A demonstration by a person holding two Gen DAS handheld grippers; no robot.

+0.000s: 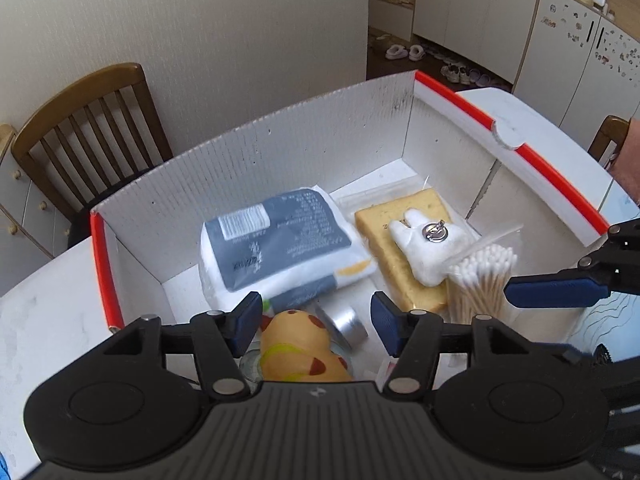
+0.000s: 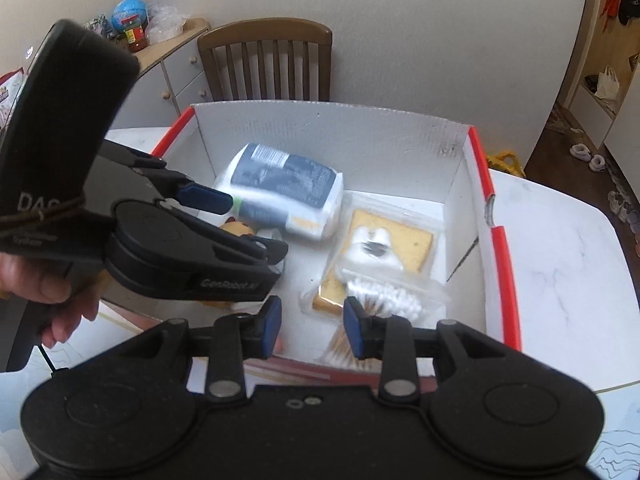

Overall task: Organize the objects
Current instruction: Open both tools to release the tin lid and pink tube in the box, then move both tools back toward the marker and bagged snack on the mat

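- Left tongs (image 1: 316, 322), spread wide and holding nothing, hover over an orange plush toy (image 1: 298, 346) inside the white box (image 1: 256, 152).
- Right tongs (image 2: 311, 326), also spread and holding nothing, hang above bagged cotton swabs (image 2: 384, 294).
- "GenRobot.AI" is printed on the left tool.

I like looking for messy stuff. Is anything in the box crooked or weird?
A little. The white bunny charm lies on the yellow sponge instead of on the box floor, and the tissue pack lies tilted. The bag of cotton swabs leans on the sponge. Nothing looks spilled or broken.
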